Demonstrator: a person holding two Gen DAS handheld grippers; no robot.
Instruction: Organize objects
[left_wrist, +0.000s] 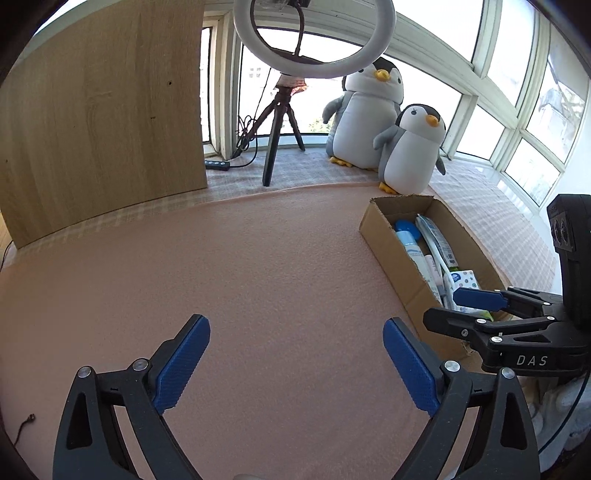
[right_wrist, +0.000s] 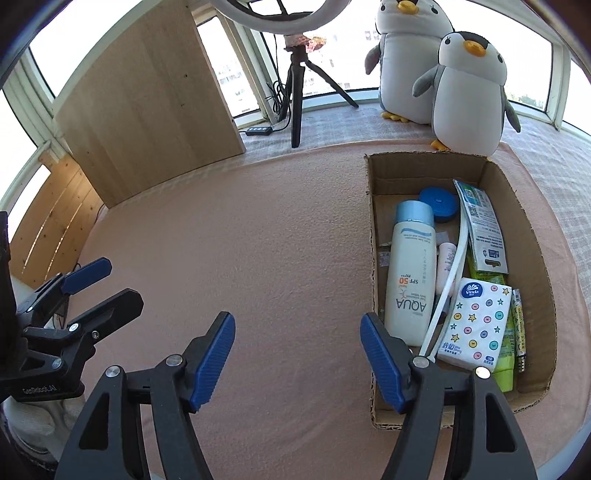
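- The pink felt-covered surface (right_wrist: 258, 240) fills most of both views, its open middle bare under the claws.
- A light wooden board (left_wrist: 103, 110) stands upright at the far left edge, with a window behind it.
- Two plush penguins (right_wrist: 469, 85) stand at the far side, the smaller one just beyond the box's far wall, the larger behind it.
- A ring light on a tripod (left_wrist: 280, 122) stands between the board and the penguins.
- The cardboard box (right_wrist: 535, 266) lies open-topped on the right part of the surface — all the task's things sit inside it.
- The left claw (left_wrist: 295, 363) hangs over bare felt with its blue pads wide apart, holding nothing.
- The right claw (right_wrist: 297, 360) is likewise spread and empty, its right finger over the box's near left corner.
- In the box: a white AQUA sunscreen bottle (right_wrist: 408, 280) along the left wall, a Vinda tissue pack (right_wrist: 476, 325) near the front, a blue round case (right_wrist: 439, 203) toward the back — a thin white stick (right_wrist: 448, 280) lies between bottle and tissues.
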